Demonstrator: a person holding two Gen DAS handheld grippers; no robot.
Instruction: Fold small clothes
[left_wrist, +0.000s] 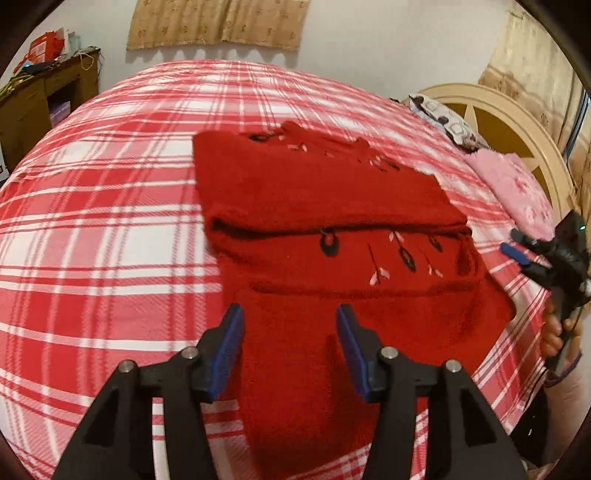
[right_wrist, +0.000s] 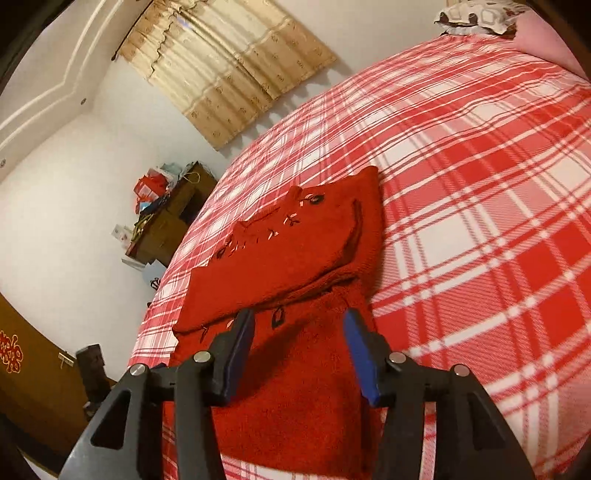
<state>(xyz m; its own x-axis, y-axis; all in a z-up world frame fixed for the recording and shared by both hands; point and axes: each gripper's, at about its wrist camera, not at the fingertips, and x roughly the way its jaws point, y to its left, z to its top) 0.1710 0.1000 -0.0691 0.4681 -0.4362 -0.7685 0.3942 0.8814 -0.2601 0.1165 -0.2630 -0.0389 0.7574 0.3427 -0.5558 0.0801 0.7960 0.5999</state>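
Note:
A red knitted sweater (left_wrist: 332, 192) with dark and pink embroidered leaves lies partly folded on the bed, its upper part doubled over the lower. My left gripper (left_wrist: 289, 314) hovers over the sweater's near end, open, with no cloth pinched between the blue pads. In the right wrist view the sweater (right_wrist: 280, 258) runs away from the lens, and my right gripper (right_wrist: 299, 317) stands open just above its near part, holding nothing. In the left wrist view the right gripper (left_wrist: 524, 251) also shows at the right edge beside the sweater, carried by a hand.
The bed carries a red and white plaid sheet (left_wrist: 92, 240) (right_wrist: 480, 184). A pink pillow (left_wrist: 517, 184) and a patterned pillow (left_wrist: 443, 118) lie by the cream headboard (left_wrist: 509, 125). A cluttered wooden desk (left_wrist: 37, 103) (right_wrist: 170, 221) stands against the wall.

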